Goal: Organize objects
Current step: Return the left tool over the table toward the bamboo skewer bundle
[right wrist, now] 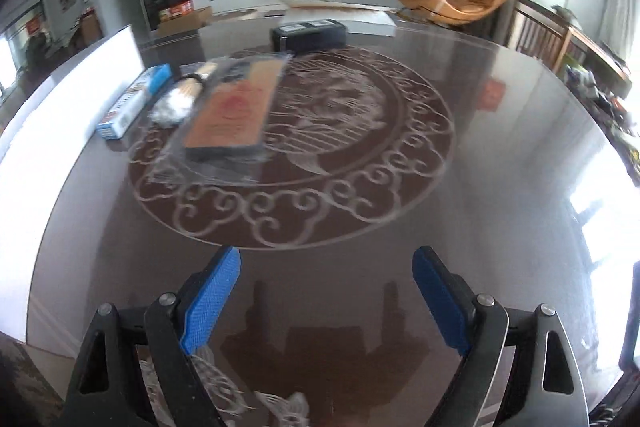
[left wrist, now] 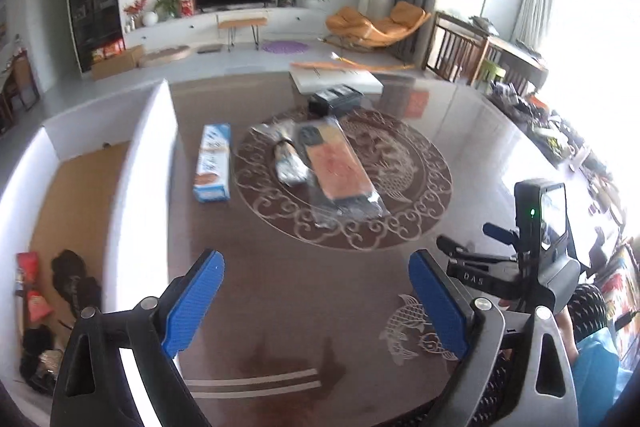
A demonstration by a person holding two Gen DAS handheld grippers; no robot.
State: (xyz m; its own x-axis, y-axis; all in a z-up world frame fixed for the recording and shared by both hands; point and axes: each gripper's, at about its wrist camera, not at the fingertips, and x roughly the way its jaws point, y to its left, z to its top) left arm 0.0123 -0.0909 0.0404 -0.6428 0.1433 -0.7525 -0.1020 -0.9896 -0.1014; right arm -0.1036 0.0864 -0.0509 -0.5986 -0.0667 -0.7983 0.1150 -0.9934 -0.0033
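A blue-and-white carton (left wrist: 213, 163) (right wrist: 134, 99) lies on the dark round table (left wrist: 288, 287) (right wrist: 500, 163). Beside it lies a clear bag with a silvery bundle (left wrist: 289, 163) (right wrist: 176, 99) and an orange-and-black flat pack (left wrist: 340, 167) (right wrist: 236, 107). A black box (left wrist: 335, 99) (right wrist: 308, 35) sits farther back. My left gripper (left wrist: 316, 291) is open and empty above the near table. My right gripper (right wrist: 326, 291) is open and empty too; it also shows in the left wrist view (left wrist: 472, 251), right of the left one.
A white open box (left wrist: 140, 187) (right wrist: 60, 115) stands at the table's left side, holding dark and red items (left wrist: 52, 299) on its brown floor. A white flat box (left wrist: 336, 77) lies behind the black box. Clutter (left wrist: 560, 139) lines the table's right edge.
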